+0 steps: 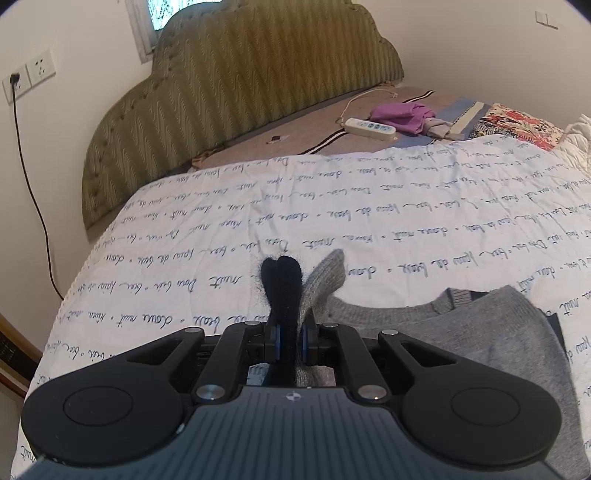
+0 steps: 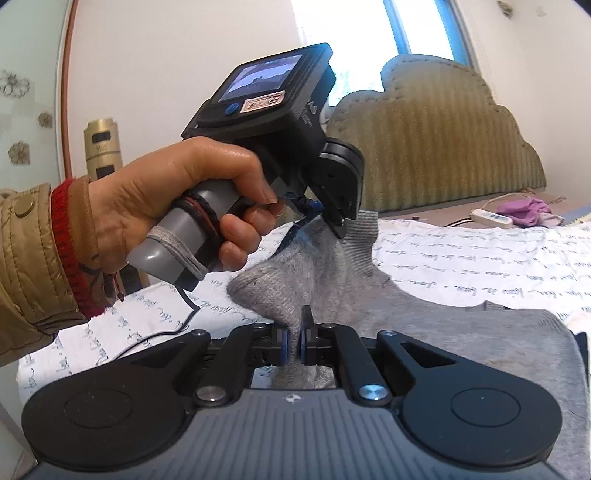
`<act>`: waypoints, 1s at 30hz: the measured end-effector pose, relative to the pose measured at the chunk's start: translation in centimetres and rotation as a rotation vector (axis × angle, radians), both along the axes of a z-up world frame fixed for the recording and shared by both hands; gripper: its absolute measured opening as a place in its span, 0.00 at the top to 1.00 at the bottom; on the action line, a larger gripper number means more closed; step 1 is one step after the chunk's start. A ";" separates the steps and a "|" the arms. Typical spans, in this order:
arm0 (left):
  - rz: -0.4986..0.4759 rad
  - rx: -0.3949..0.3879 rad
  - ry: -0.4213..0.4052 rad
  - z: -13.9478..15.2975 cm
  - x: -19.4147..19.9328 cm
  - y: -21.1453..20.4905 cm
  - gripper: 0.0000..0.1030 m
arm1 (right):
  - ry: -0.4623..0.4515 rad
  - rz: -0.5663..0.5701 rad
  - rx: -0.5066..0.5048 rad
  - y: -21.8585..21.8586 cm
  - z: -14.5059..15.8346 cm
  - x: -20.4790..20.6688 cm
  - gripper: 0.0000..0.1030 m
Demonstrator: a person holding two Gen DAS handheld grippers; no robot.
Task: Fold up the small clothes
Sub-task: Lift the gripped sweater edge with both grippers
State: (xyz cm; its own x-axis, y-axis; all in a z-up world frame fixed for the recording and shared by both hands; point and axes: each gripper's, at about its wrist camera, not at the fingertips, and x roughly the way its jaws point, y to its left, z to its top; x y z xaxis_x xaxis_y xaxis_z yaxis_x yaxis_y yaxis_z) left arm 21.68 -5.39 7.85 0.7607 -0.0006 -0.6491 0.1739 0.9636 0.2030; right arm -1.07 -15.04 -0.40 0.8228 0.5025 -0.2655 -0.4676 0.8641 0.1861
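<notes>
Left tongs [image 1: 289, 341] clamped on a grey sweater [image 1: 491, 332], dark trim and grey knit bunched between the pads. Right tongs [image 2: 293, 345] pinched shut on another fold of the same sweater, lifted off the bed [image 1: 332, 221]. Hand [image 2: 166, 199] in a tan sleeve [image 2: 26, 266] wrapped round the left handle. Sweater's lower edge cut off behind the tongs. No containers in view. Beyond: script-printed white quilt, power strip [image 1: 369, 128], purple cloth [image 1: 402, 116], green padded headboard [image 1: 258, 88], wall sockets [image 1: 29, 75], window [image 2: 399, 33].
</notes>
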 end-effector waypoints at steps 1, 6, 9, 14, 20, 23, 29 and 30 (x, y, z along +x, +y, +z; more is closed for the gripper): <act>-0.003 0.003 -0.004 0.1 -0.1 -0.5 0.90 | 0.000 -0.007 0.009 -0.5 0.0 -0.1 0.94; -0.025 0.009 -0.017 0.6 -0.9 -3.2 0.90 | -0.003 -0.046 0.041 -2.9 -0.2 -1.1 0.94; -0.036 0.009 -0.021 0.6 -1.3 -4.9 0.90 | 0.001 -0.065 0.055 -4.2 -0.3 -1.5 0.94; -0.064 0.015 -0.022 0.3 -1.9 -7.7 0.90 | 0.016 -0.091 0.098 -6.2 -0.6 -1.9 0.94; -0.100 0.026 -0.013 -0.5 -2.3 -11.1 0.90 | 0.012 -0.129 0.115 -8.1 -0.8 -2.7 0.94; -0.125 0.032 -0.004 -1.1 -2.4 -12.8 0.90 | 0.016 -0.147 0.120 -8.9 -1.2 -2.9 0.94; -0.166 0.049 0.012 -2.7 -2.4 -16.2 0.90 | 0.030 -0.191 0.132 -10.9 -2.0 -3.2 0.94; -0.171 0.051 0.016 -2.9 -2.3 -16.7 0.90 | 0.033 -0.199 0.134 -11.3 -2.1 -3.3 0.94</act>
